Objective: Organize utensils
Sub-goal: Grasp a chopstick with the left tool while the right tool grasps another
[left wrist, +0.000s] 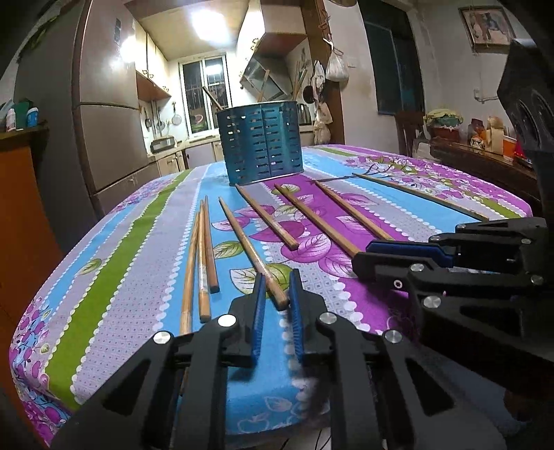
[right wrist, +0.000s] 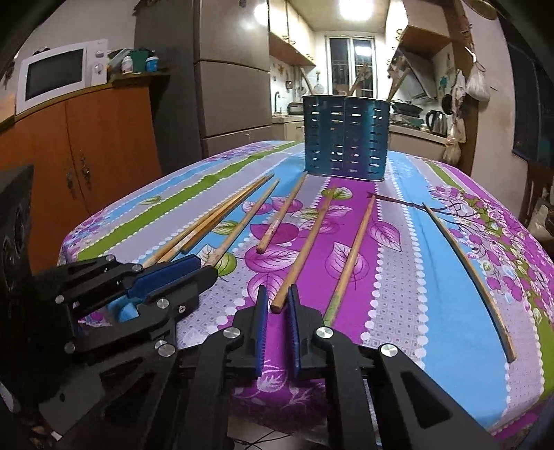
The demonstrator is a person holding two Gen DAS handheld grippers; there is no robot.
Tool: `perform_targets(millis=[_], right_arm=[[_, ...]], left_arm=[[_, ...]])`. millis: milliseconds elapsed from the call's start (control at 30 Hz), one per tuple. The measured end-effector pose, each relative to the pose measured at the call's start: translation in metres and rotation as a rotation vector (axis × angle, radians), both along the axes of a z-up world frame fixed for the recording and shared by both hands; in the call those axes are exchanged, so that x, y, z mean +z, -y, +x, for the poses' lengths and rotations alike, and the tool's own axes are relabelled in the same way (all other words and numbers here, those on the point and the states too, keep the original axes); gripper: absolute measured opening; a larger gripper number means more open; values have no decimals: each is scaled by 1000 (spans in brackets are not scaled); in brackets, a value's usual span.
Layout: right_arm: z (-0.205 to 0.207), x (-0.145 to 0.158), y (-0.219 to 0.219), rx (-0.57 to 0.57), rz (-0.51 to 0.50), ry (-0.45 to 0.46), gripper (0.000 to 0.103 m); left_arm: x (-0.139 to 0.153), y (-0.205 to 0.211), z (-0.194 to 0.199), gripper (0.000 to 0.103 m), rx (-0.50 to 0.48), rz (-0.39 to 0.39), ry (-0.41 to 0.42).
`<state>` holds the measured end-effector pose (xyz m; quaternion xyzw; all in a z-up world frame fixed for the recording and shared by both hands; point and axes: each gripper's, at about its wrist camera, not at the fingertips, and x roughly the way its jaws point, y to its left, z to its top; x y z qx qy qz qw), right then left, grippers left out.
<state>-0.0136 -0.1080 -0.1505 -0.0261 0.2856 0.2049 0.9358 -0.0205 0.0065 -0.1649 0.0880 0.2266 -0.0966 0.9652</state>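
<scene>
Round brown wooden chopsticks (left wrist: 254, 242) lie fanned on the floral-clothed surface (left wrist: 121, 277), just in front of the perforated blue metal holder (left wrist: 261, 143). Each hand-held gripper, left (left wrist: 277, 304) and right (right wrist: 278, 306), straddles a chopstick end, ribbed blue pads parted. Only the right view shows the white microwave (right wrist: 59, 74).

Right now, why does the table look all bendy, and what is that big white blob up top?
Left wrist view: the fisheye lens bows the table, and the ceiling lamp glares white. Right wrist view: the same bowing curves the far-right chopstick, the lamp is blown out, and the holder stays sharp.
</scene>
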Motion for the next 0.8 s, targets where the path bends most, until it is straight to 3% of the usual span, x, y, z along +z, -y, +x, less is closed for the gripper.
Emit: perform_targets(millis=[333, 467, 633, 800], right_arm=[[-4, -3, -4, -38, -8, 42, 12], [-6, -3, -2, -48, 21, 51, 8], [-12, 10, 6, -57, 45, 99, 8], [-19, 36, 14, -62, 32, 175, 7]], left_arm=[[-3, -2, -3, 12, 19, -28, 36], [-3, -1, -7, 7, 25, -29, 45], [2, -6, -8, 5, 34, -37, 58], [27, -9, -14, 5, 34, -46, 124]])
